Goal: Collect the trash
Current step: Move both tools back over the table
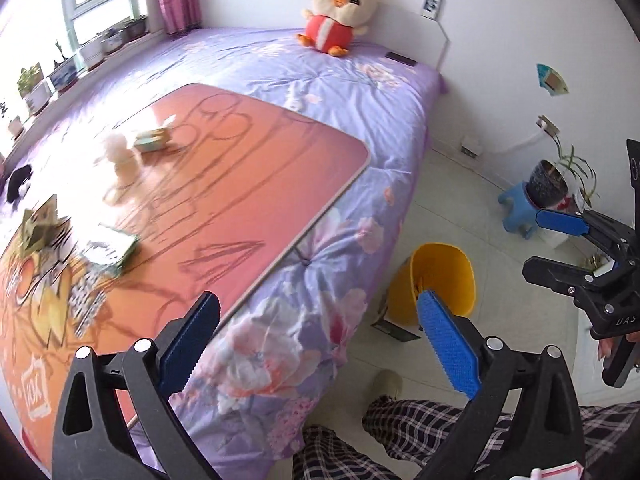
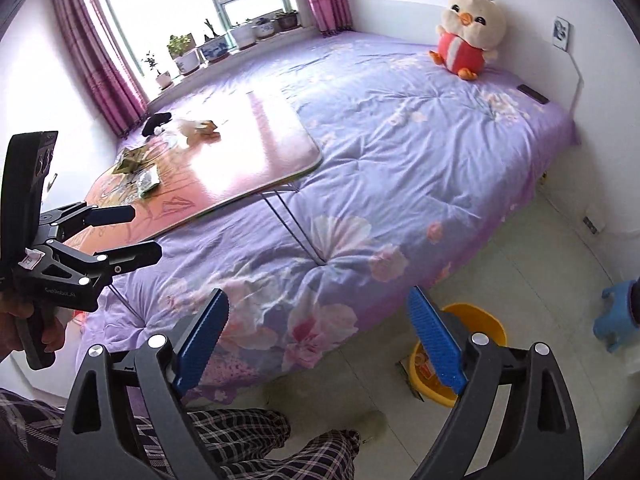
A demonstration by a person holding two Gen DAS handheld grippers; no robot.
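My left gripper (image 1: 318,312) is open and empty above the bed's near edge; it also shows in the right wrist view (image 2: 138,232). My right gripper (image 2: 318,308) is open and empty; it also shows in the left wrist view (image 1: 532,240). Trash lies on the orange folding table (image 1: 248,184): a crumpled green-gold wrapper (image 1: 40,224), a flat green packet (image 1: 112,250), a small green box (image 1: 152,140) and a white tissue wad (image 1: 120,156). A yellow bin (image 1: 436,280) stands on the floor by the bed, with wrappers inside in the right wrist view (image 2: 424,364).
The table stands on a purple floral bed (image 2: 420,168) with a plush chick (image 2: 468,32) and a dark phone (image 2: 532,94). A black object (image 1: 18,182) lies near the table's far end. A blue stool (image 1: 520,208) bears a potted plant. My plaid legs are below.
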